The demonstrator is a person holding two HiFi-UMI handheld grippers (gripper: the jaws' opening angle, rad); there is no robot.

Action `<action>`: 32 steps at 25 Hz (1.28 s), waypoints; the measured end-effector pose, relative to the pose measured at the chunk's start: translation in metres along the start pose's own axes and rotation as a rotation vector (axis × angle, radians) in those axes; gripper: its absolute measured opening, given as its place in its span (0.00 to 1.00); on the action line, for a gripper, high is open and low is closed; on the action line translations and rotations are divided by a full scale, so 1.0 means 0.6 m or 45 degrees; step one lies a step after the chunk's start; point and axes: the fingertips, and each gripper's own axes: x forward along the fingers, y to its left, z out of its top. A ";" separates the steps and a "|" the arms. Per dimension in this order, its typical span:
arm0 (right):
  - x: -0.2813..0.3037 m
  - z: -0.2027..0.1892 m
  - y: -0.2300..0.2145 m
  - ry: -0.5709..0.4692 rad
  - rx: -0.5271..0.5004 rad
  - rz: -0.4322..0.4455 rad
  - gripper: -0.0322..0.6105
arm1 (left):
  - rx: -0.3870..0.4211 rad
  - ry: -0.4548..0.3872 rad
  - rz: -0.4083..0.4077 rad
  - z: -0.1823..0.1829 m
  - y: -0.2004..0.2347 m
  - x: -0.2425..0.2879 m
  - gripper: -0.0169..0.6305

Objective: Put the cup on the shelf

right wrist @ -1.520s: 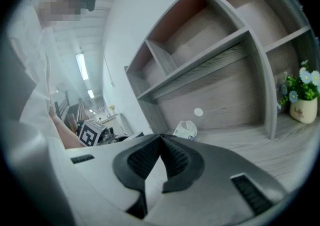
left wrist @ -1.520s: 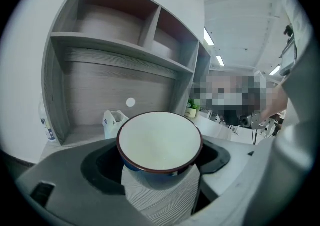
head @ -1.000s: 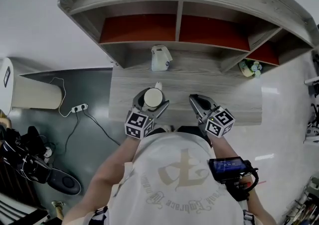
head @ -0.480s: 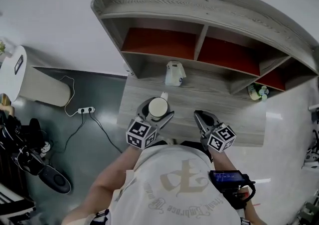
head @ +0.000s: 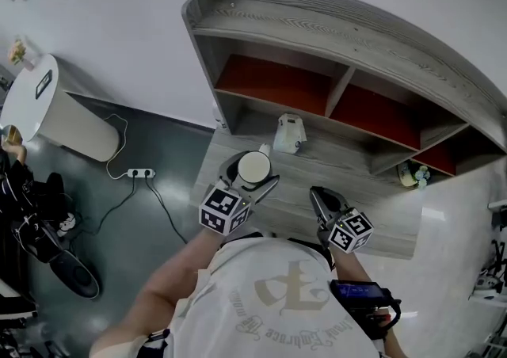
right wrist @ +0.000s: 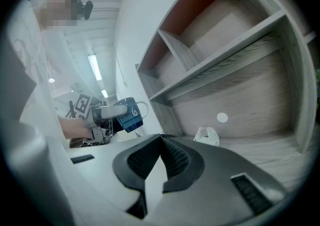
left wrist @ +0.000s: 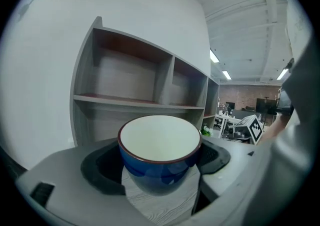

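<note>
A blue cup [head: 253,168] with a white inside and a white handle sits upright between the jaws of my left gripper [head: 252,173], which is shut on it. In the left gripper view the cup [left wrist: 160,154] fills the gap between the two dark pads, held above the wooden desktop. The right gripper view shows the same cup [right wrist: 129,114] in the air at the left. My right gripper [head: 321,194] is shut with nothing in it, its pads [right wrist: 172,157] touching. The grey wooden shelf [head: 341,39] with red-backed compartments stands ahead of both grippers.
A small white device [head: 290,133] stands on the desktop [head: 380,206] under the shelf. A small plant [head: 413,176] sits in the right lower compartment. A white round bin [head: 47,111] and a power strip [head: 141,173] are on the floor at the left.
The head view has swung so the shelf sits further right and lower. The left gripper still holds the cup, which stays above the desk's left part. The right gripper stays shut.
</note>
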 end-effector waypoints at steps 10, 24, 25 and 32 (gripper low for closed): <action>0.004 0.013 -0.004 -0.003 -0.004 0.024 0.06 | 0.020 -0.034 0.036 0.093 0.031 0.019 0.66; -0.025 0.007 -0.021 -0.007 0.015 -0.007 0.06 | 0.089 -0.098 0.066 0.201 0.062 0.065 0.66; -0.026 0.006 -0.022 -0.008 0.017 -0.009 0.06 | 0.095 -0.103 0.067 0.209 0.064 0.069 0.66; -0.036 0.001 -0.028 -0.030 0.042 -0.041 0.06 | 0.142 -0.137 0.061 0.263 0.080 0.104 0.66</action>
